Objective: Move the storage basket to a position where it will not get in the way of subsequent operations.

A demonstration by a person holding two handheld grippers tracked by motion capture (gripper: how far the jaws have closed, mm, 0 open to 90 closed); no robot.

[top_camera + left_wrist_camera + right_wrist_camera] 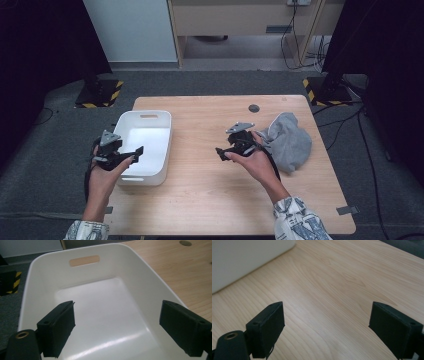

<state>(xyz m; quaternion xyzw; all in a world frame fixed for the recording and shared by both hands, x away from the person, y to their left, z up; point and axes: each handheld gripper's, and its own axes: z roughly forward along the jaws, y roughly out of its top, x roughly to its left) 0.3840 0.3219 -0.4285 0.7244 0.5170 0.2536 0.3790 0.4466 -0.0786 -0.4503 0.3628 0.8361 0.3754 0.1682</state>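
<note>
A white plastic bin [146, 145] with a slot handle stands empty at the table's left side. My left gripper [136, 153] hovers over its near left rim, open, with nothing between its pads; in the left gripper view the left gripper [117, 330] looks down into the bin [45, 272]. A crumpled grey cloth [290, 141] lies at the right of the wooden table [210, 195]. My right gripper [221, 153] is held just left of the cloth, pointing toward the bin, open and empty. In the right gripper view the right gripper [327, 327] faces bare wood, the bin's wall [242, 257] at upper left.
A small round dark hole [254, 108] sits near the table's far edge. Black-and-yellow stand bases [100, 93] and another stand base [325, 91] rest on the grey carpet beyond the table, with cables [350, 120] on the right.
</note>
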